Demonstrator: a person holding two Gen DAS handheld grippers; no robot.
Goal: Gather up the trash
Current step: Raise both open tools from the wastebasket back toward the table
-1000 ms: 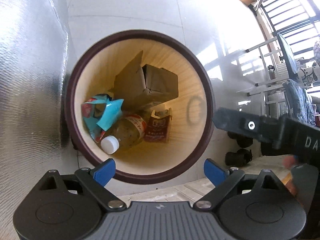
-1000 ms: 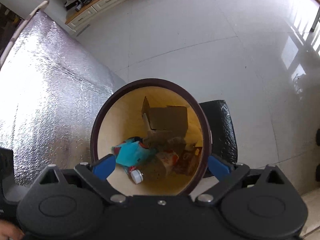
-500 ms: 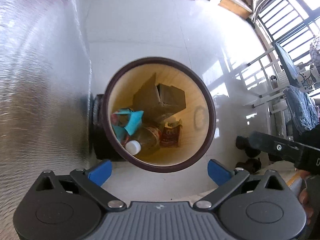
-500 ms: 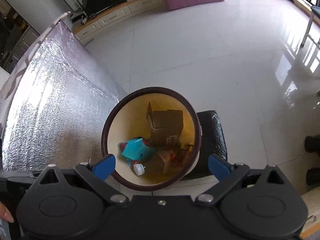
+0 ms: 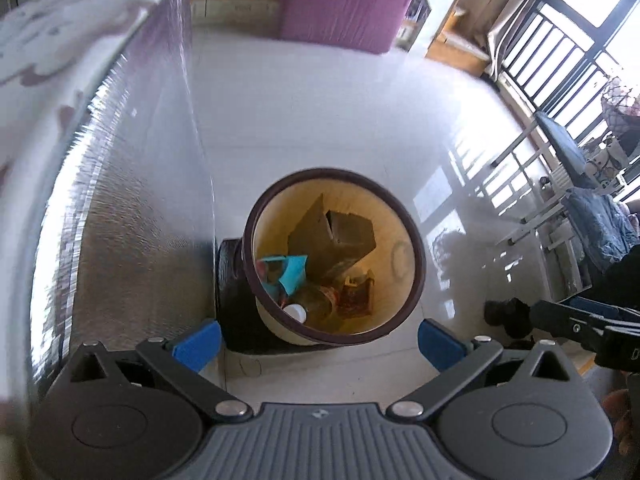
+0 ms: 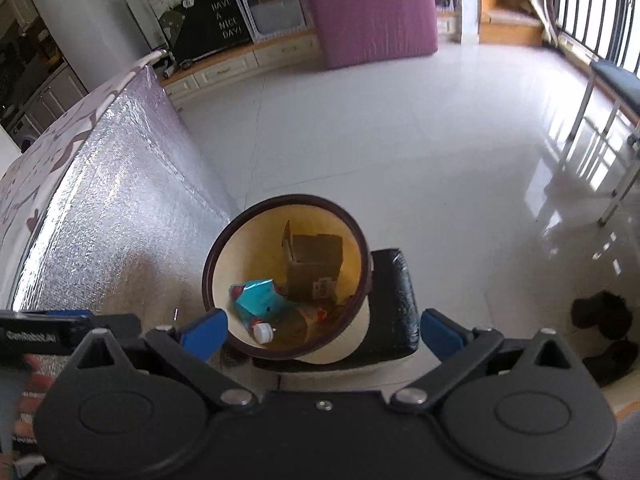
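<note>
A round bin with a dark rim [image 5: 412, 240] [image 6: 362, 248] stands on the white floor below both grippers. Inside lie a brown cardboard box [image 5: 340, 236] [image 6: 316, 260], a teal wrapper [image 5: 294, 272] [image 6: 256, 296], a bottle with a white cap [image 5: 295, 312] [image 6: 262, 332] and a red packet [image 5: 356, 296]. My left gripper [image 5: 318, 340] hangs well above the bin, open, with nothing between its blue pads. My right gripper [image 6: 324, 334] is likewise open and empty above the bin. The right gripper's body [image 5: 584, 328] shows at the left view's right edge.
A table draped in silver foil cloth [image 5: 120, 200] [image 6: 100, 220] rises just left of the bin. A black bag [image 6: 394, 304] lies beside the bin. Dark shoes [image 6: 604, 332] sit on the floor at right. A purple mattress [image 6: 368, 8] leans at the far wall.
Both grippers have risen and pulled back from the bin, which now looks smaller and lower in both views. More of the room and floor shows. The trash in the bin has not shifted.
</note>
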